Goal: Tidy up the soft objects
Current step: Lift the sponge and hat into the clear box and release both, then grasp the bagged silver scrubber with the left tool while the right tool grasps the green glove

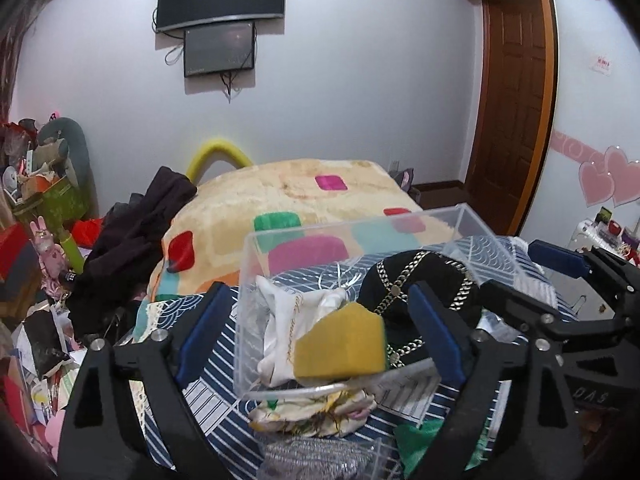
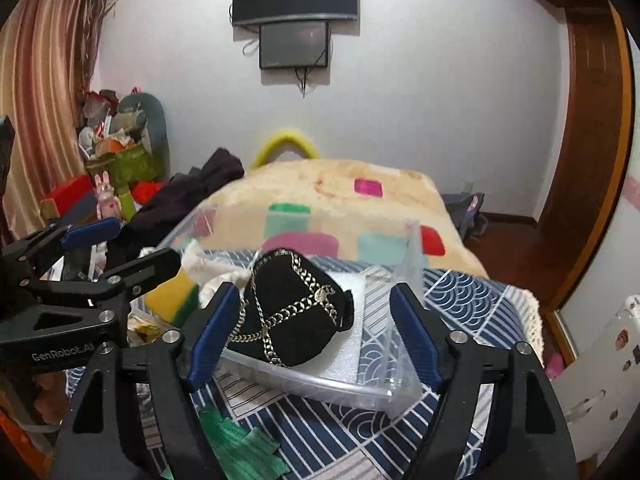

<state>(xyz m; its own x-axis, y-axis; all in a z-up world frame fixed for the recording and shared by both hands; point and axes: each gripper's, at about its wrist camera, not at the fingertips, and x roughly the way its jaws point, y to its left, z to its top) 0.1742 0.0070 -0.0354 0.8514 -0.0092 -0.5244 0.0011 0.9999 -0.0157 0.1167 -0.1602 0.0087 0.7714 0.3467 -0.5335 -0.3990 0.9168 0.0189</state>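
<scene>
Left wrist view puts the clear plastic box dead centre for me, sitting on the blue patterned cloth that covers the bed. Inside it I see a yellow sponge at about 6 o'clock against the near wall, a white fabric pouch touching it at 9 o'clock, and a black chain-trimmed hat at 2 o'clock. My left tongs stand apart, one blue pad outside the box's left wall and the other in front of the hat, clamped on nothing. Just below the box lie a floral cloth, a grey knit piece and a green cloth. From the right wrist view, my right tongs are likewise spread wide, the hat between the pads without either touching it, resting on a white foam sheet in the box. Beyond, at 12 o'clock, a cream blanket with coloured squares covers the bed, with a dark garment at 10 o'clock.
</scene>
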